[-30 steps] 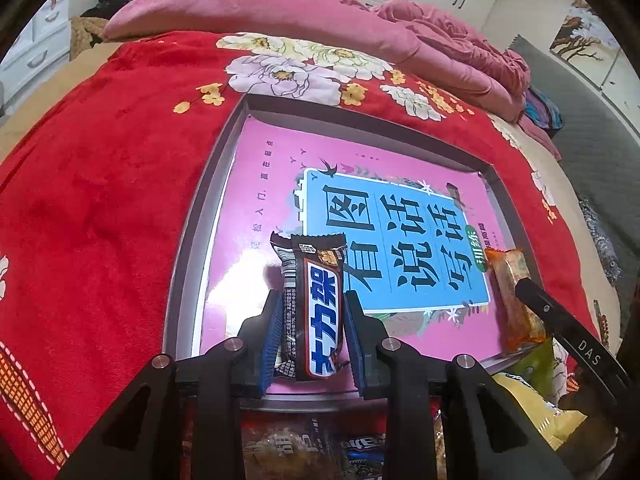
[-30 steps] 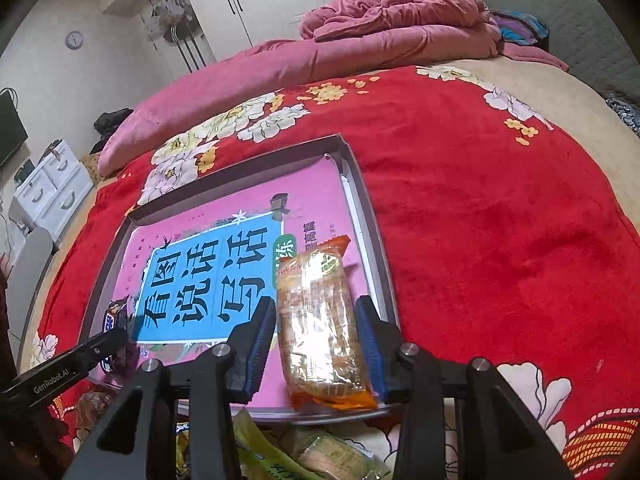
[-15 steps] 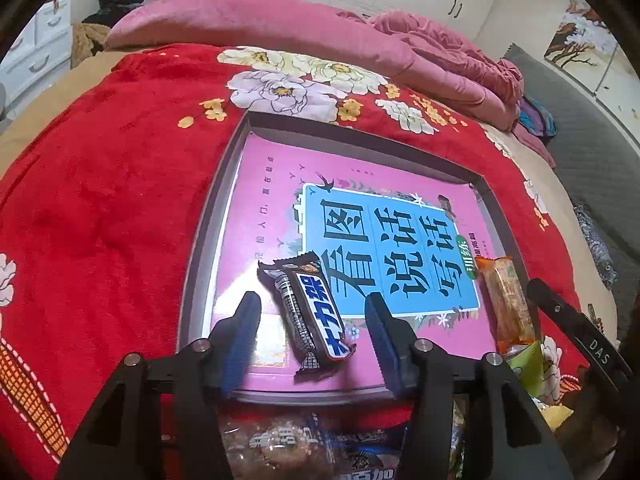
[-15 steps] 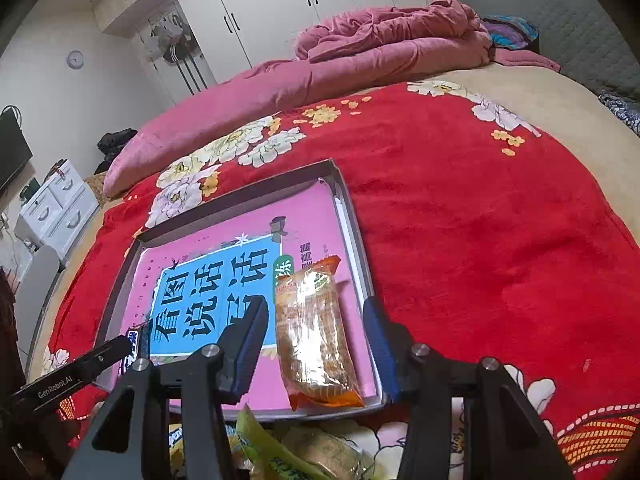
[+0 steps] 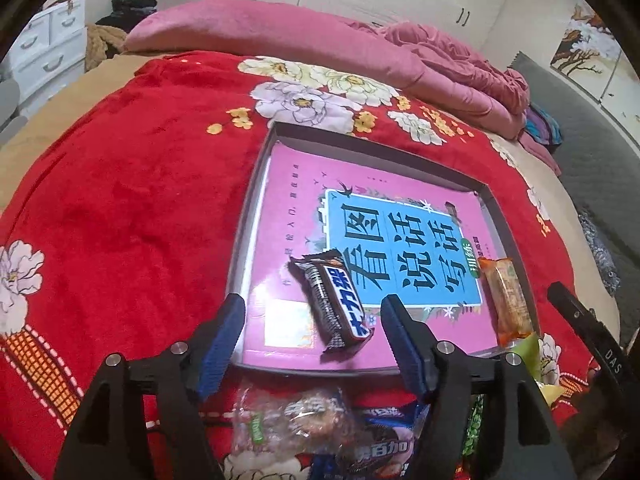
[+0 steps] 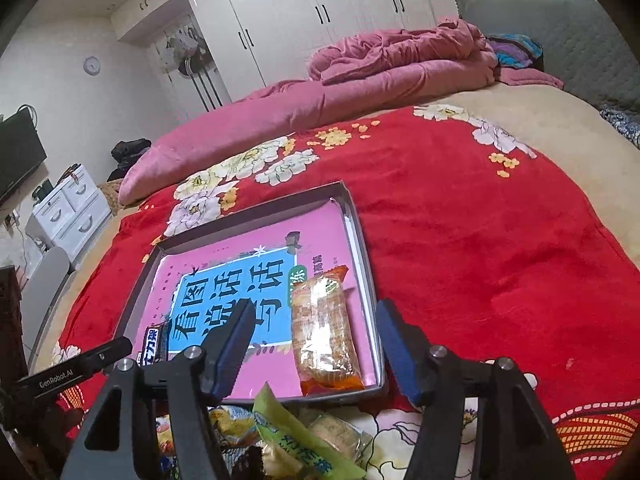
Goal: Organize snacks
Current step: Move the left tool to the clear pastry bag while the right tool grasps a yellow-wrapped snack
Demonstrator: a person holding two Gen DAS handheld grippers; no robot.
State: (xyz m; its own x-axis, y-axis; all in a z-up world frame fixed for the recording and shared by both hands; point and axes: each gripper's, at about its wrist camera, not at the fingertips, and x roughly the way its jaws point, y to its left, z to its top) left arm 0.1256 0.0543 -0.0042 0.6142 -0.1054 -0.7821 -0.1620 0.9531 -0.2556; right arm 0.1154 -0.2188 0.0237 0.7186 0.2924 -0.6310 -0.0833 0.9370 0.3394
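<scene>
Both tools have their tongs spread wide apart and grip nothing: the left gripper (image 5: 312, 340) hangs over the near left end of the shallow grey tray (image 5: 256, 184), the right gripper (image 6: 314, 344) over its near right end. On the pink book (image 5: 288, 208) lining the tray, a dark chocolate bar (image 5: 334, 304) lies tilted at the near left, and an orange-wrapped cake (image 6: 324, 328) lies lengthwise along the right wall. More snack packets (image 6: 296, 436) sit heaped on the red floral blanket (image 5: 132, 200) just in front of the tray's near edge.

A red flowered blanket (image 5: 120, 208) covers the bed, a pink quilt (image 6: 400, 68) heaped near white wardrobes (image 6: 320, 4).
</scene>
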